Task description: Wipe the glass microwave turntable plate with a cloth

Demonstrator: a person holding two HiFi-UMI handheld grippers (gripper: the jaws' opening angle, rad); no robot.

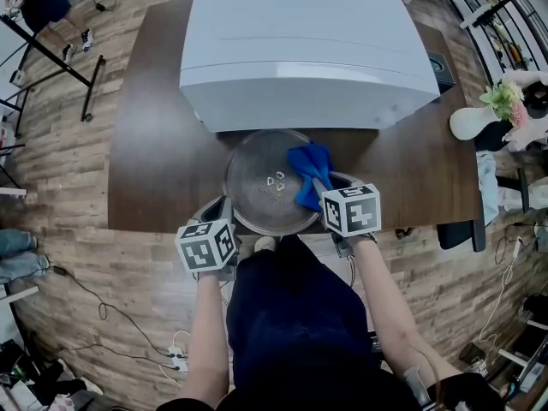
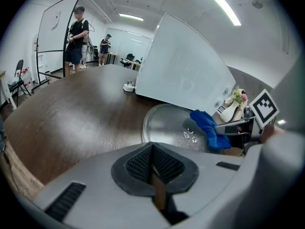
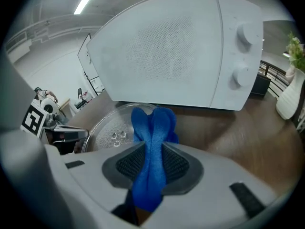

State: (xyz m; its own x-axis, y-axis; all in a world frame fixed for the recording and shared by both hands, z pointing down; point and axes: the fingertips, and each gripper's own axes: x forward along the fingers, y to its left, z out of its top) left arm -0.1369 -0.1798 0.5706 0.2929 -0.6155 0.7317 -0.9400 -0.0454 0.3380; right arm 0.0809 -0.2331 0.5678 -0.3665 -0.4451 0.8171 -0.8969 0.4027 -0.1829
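The round glass turntable plate (image 1: 267, 182) lies on the dark wooden table (image 1: 154, 161), just in front of the white microwave (image 1: 304, 50). A blue cloth (image 1: 310, 174) rests on the plate's right part. My right gripper (image 1: 320, 188) is shut on the cloth (image 3: 153, 128), which bulges out ahead of its pads over the plate (image 3: 109, 128). At the plate's near left rim, my left gripper (image 1: 221, 212) has its pads (image 2: 138, 163) pressed together with nothing between them. In the left gripper view the plate (image 2: 167, 125) lies ahead and to the right.
The microwave's door and knobs (image 3: 238, 56) face me, close behind the plate. The table's near edge (image 1: 171, 227) runs just under both grippers. A white vase with flowers (image 1: 479, 118) stands at the right. People (image 2: 76, 37) stand beyond the table's far left side.
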